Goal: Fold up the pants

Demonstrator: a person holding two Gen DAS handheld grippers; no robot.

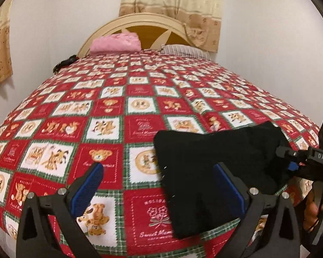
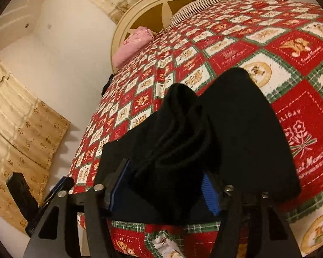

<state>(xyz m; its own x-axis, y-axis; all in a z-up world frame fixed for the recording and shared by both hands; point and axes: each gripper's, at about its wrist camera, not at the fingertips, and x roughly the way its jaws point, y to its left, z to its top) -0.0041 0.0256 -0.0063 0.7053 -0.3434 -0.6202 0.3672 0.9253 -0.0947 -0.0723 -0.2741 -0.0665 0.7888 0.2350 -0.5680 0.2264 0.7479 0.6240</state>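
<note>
The black pants (image 1: 215,167) lie folded in a thick bundle on the red patchwork bedspread (image 1: 122,99) near the bed's front right corner. My left gripper (image 1: 159,185) is open and empty, its right finger over the bundle's left part. My right gripper (image 1: 290,163) comes in from the right edge of the left wrist view and holds the bundle's right side. In the right wrist view the right gripper (image 2: 163,185) is shut on the stacked layers of the pants (image 2: 215,133), and the left gripper (image 2: 53,193) shows at lower left.
A pink pillow (image 1: 115,44) and a striped pillow (image 1: 185,50) lie at the cream headboard (image 1: 140,19). Beige curtains (image 1: 172,2) hang behind. A dark object (image 1: 63,63) sits at the bed's far left edge. White walls surround the bed.
</note>
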